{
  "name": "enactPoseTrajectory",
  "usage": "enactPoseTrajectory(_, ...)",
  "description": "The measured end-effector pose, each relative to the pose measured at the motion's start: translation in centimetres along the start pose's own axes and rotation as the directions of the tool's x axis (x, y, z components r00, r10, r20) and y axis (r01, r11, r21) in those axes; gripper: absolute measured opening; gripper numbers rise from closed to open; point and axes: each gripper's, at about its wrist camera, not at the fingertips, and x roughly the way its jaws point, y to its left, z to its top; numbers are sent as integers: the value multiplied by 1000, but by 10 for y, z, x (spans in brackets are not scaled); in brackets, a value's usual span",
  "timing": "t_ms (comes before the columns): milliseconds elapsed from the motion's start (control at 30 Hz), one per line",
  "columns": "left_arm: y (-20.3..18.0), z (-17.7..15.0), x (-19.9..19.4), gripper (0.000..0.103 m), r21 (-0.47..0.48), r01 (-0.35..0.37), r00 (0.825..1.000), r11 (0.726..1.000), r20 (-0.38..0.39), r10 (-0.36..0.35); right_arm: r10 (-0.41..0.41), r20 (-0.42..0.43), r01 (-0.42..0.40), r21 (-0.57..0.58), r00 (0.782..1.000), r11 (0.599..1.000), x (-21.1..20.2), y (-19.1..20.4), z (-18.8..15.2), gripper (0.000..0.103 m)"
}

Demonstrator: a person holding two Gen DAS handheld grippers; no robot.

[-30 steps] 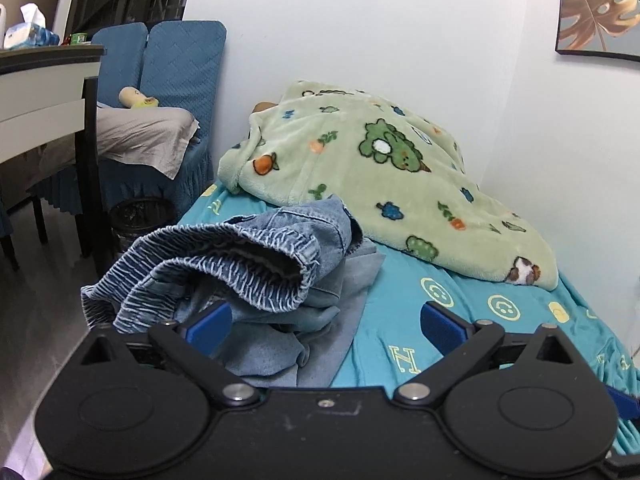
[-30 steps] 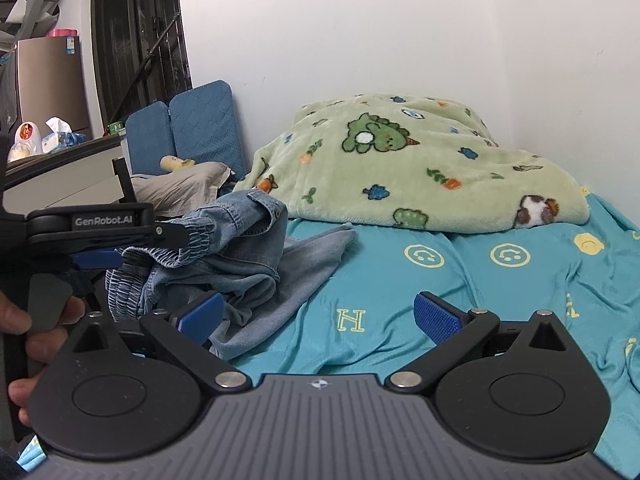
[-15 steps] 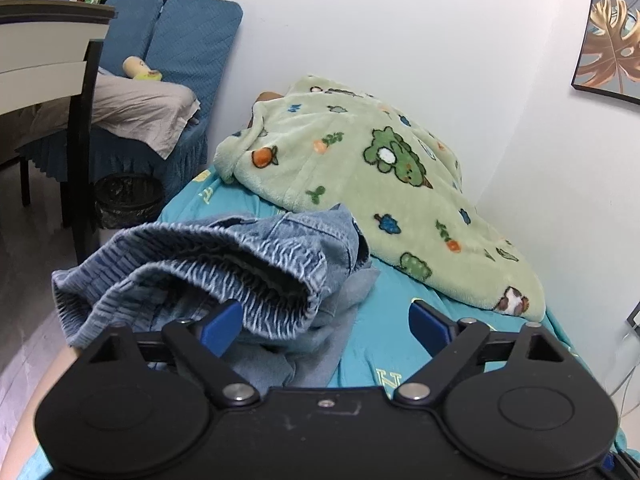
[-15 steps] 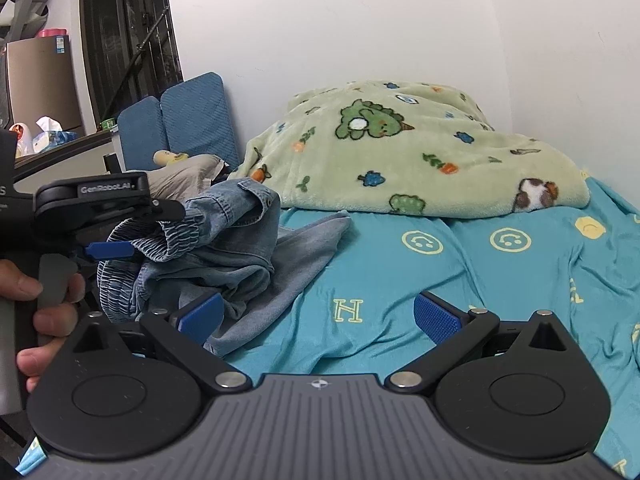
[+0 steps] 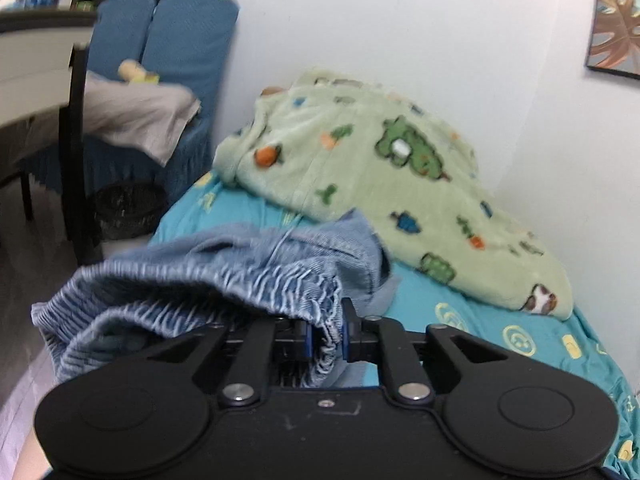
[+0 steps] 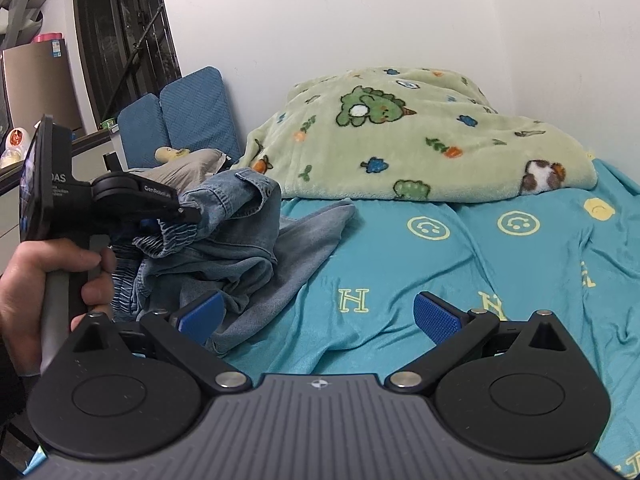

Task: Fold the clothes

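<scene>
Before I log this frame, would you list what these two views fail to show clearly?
- Left wrist view: motion blur smears the denim garment and the wall picture, which the edge also crops.
- Right wrist view: the left gripper and hand hide the garment's gripped waistband.
- Both views: the crumpled folds hide how the garment lies.

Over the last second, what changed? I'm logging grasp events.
The left gripper closed its jaws on the elastic waistband of the denim trousers, which it had only straddled while open. The right gripper stayed open and empty above the teal sheet; the green blanket did not move.
</scene>
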Motion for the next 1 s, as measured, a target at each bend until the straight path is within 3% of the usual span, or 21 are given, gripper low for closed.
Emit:
enactPoseTrajectory(167, -27, 3, -16, 7, 61, 51, 999, 997, -16, -50, 22, 15, -22, -12, 1000, 1000, -5, 2, 2, 101)
enactPoseTrajectory(400, -83, 1, -42, 7, 163, 173, 983, 971, -88, -160, 138, 73, -134, -63, 988, 989, -24, 12, 7, 95)
enactPoseTrajectory(500, -103, -12, -37, 7, 208, 185, 978, 961, -131, -160, 162, 74, -158, -65, 984, 985, -30, 9, 6, 85)
enactPoseTrajectory(667, -107, -35, -18, 8, 214, 177, 974, 961, -180, -139, 133, 35, -133, -21, 990, 991, -26, -5, 2, 63)
enactPoseTrajectory(733, -107, -42, -15, 9, 220, 165, 976, 962, -179, -126, 116, 18, -115, -15, 993, 993, -22, -8, 0, 44)
enactPoseTrajectory(767, -105, -44, -17, 9, 215, 154, 978, 964, -171, -118, 112, 11, -111, -10, 994, 994, -20, -10, -1, 42)
enactPoseTrajectory(933, -102, -49, -22, 31, 182, 172, 972, 968, -189, -137, 103, -5, -103, -10, 995, 995, -23, -11, -5, 37)
enactPoseTrajectory(1000, -101, -51, -28, 35, 182, 181, 970, 967, -195, -145, 106, 0, -106, -18, 994, 994, -27, -10, -5, 36)
